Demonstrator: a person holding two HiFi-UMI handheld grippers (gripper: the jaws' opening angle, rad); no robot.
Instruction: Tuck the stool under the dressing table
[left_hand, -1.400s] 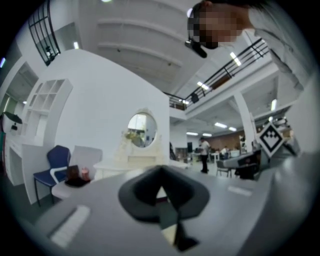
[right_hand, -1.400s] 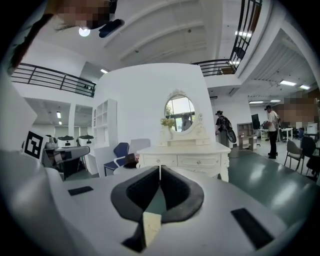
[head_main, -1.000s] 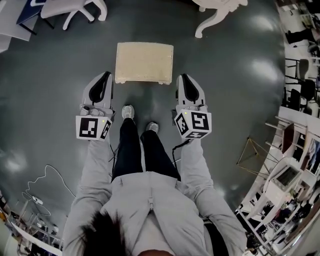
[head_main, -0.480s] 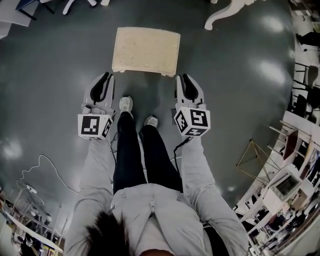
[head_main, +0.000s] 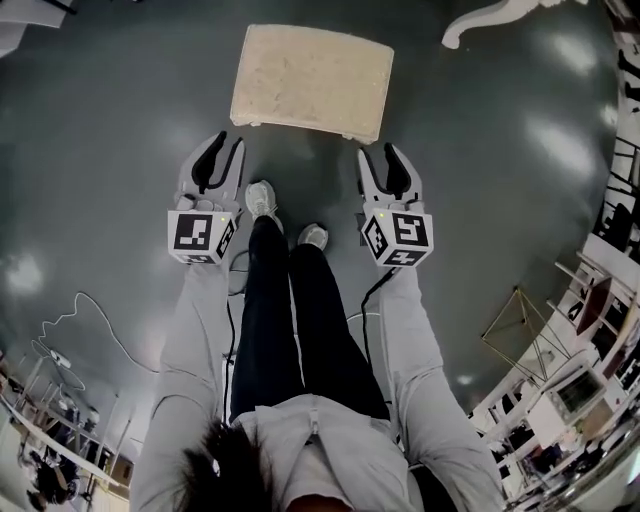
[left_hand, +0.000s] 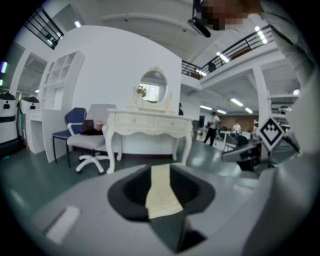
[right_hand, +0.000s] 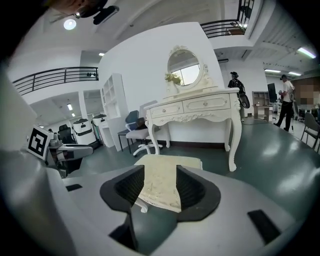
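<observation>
The stool (head_main: 312, 78), with a cream padded seat and white legs, stands on the grey floor just ahead of the person's feet. My left gripper (head_main: 222, 152) hangs near its front left corner and my right gripper (head_main: 383, 160) near its front right corner, neither touching it. The jaws of both have just been opening, with nothing between them. Through the left jaws (left_hand: 160, 186) and the right jaws (right_hand: 160, 189) the stool (right_hand: 162, 172) shows farther off. The white dressing table (right_hand: 196, 107) with its oval mirror stands behind the stool.
A curved white leg of the dressing table (head_main: 490, 18) shows at the head view's top right. An office chair (left_hand: 89, 145) stands left of the table. Cables (head_main: 75, 330) trail on the floor at left. Shelving and clutter (head_main: 580, 380) fill the right side. People stand far off (right_hand: 287, 100).
Both grippers have sunk toward the floor and their jaws have parted. The stool now looks larger and sits higher in the head view.
</observation>
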